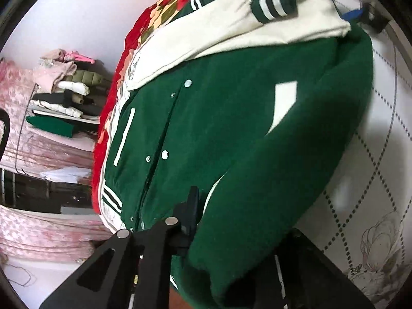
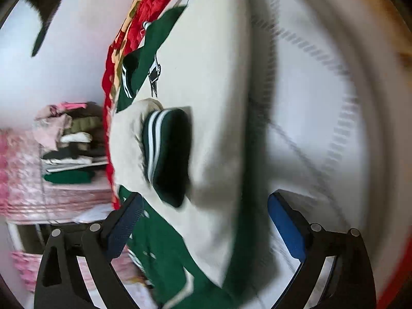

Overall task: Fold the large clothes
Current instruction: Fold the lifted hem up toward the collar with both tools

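A green varsity jacket (image 1: 219, 139) with cream sleeves (image 1: 231, 28) lies spread on a white quilted bed (image 1: 381, 154), a red floral blanket (image 1: 108, 118) along its far edge. The left gripper (image 1: 191, 219) is clamped on a fold of the jacket's green fabric. The right gripper (image 2: 203, 221) stands wide open over a cream sleeve and its striped cuff (image 2: 167, 149), gripping nothing. Folded clothes (image 1: 64, 95) sit stacked beyond.
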Tool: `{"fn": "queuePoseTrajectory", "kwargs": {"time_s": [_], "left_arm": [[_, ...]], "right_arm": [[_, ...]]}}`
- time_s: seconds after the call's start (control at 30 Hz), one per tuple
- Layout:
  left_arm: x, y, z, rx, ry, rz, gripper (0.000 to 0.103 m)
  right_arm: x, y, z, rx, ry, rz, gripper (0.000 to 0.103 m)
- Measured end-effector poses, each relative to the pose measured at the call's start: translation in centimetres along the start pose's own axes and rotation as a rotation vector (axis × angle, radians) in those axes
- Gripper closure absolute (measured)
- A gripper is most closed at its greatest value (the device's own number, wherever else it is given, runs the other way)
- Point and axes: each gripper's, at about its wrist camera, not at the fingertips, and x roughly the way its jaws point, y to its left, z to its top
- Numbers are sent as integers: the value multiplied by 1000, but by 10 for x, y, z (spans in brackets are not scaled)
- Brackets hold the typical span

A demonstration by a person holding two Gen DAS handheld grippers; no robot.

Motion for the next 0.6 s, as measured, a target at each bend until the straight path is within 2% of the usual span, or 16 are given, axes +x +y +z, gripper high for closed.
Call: {"fn": "queuePoseTrajectory", "kwargs": {"time_s": [0.1,0.13,0.17,0.2,0.23,0.27,0.33,0.43,0.53,0.6], "left_arm": [[-2,13,6,-24,-13,-28,94],[-4,21,8,-41,-23,-44,94],[-4,27,10,-52,-28,-53,94],[-4,34,12,-63,-35,-65,94],[-4,45,15,-78,-42,-83,94],[-5,53,17,-87,-47,-97,94],[-9,73,19,-114,-59,-141,95],[-14,111,22,-147,-80,-215,95],[-12,164,21,-207,-83,-298,94],[-2,195,22,-245,-61,-353,93]], "right_arm": [[6,15,17,18,-12,16,5],[9,20,20,20,-9,22,26],[55,29,13,20,-3,16,70],[60,36,15,18,9,-55,73],[81,43,12,20,1,-69,76],[94,51,7,25,-5,-81,83],[81,66,2,29,-14,-99,87],[50,110,-2,-8,-32,-134,88],[21,168,-8,-59,-45,-175,88],[17,216,-12,-92,-43,-212,88]]}}
